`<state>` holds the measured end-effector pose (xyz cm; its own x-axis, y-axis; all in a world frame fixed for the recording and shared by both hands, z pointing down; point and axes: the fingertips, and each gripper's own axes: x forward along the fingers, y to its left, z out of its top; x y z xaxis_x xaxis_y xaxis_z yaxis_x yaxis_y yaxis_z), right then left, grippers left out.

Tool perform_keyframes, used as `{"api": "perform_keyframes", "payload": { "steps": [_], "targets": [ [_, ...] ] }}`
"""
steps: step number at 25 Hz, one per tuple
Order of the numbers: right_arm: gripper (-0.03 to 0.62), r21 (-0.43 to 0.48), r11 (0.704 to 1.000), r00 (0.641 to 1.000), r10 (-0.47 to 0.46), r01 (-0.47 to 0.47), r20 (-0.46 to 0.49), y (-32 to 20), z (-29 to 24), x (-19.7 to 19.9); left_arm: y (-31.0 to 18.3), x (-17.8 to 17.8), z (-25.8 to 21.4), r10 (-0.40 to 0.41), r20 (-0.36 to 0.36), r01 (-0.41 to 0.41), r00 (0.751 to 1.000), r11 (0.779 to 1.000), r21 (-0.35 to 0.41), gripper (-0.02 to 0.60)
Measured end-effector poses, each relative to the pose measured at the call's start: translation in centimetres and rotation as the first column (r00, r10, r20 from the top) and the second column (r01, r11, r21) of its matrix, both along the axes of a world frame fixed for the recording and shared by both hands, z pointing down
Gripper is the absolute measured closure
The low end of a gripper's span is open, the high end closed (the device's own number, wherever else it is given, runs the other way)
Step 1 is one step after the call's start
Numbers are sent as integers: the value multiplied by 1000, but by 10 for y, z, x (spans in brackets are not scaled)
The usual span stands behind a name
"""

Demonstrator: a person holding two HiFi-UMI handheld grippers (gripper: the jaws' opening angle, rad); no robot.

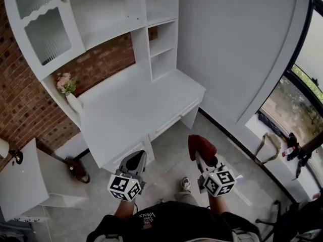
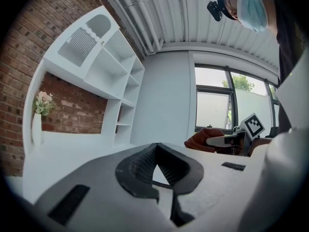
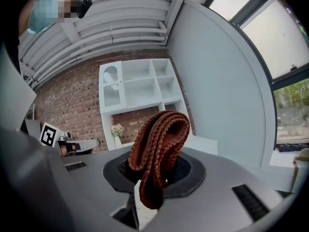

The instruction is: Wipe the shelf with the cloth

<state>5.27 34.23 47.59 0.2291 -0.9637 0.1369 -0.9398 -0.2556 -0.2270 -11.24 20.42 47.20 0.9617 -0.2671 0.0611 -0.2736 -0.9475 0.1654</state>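
Approach stage, before any wiping. My right gripper (image 1: 199, 158) has its jaws clamped on the folded rust-red knitted cloth (image 3: 159, 149), which stands up from the jaws in a loop. My left gripper (image 1: 134, 161) has its jaws drawn together at the tips and holds nothing. Both are held low in front of the tall white shelf-and-desk unit (image 1: 139, 49), off its front edge and clear of it, so the cloth touches no shelf board yet. By my judgement the next move calls for raising the cloth to the unit's open compartments, pressing it flat on a board, and keeping clear of the white vase of pale flowers (image 1: 70, 97) at the unit's left end. Legible writing: "VANS" on my dark top; the gripper cubes carry only black-and-white square markers.
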Motion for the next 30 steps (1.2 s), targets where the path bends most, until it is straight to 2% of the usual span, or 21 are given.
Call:
{"api": "perform_keyframes", "payload": {
  "steps": [7,14,19,24,30],
  "targets": [
    [505,2,992,992,-124,125,-10,-67,-5,56,-46,41,-6,-129,-11,129,992,992,5,575],
    [505,15,962,961,-273,274,-41,-137,-21,113,-85,84,-19,-269,-40,270,962,963,17,575],
    [505,40,922,922,-386,386,-21,-176,-25,137,-98,103,-14,-368,-35,368,929,930,14,575],
    [505,34,882,882,-468,470,-64,-208,-25,155,-105,109,-13,-462,-29,463,886,886,21,575],
    [505,57,839,841,-537,541,-68,-237,-30,155,-113,110,-14,-524,-13,524,851,851,25,575]
  ]
}}
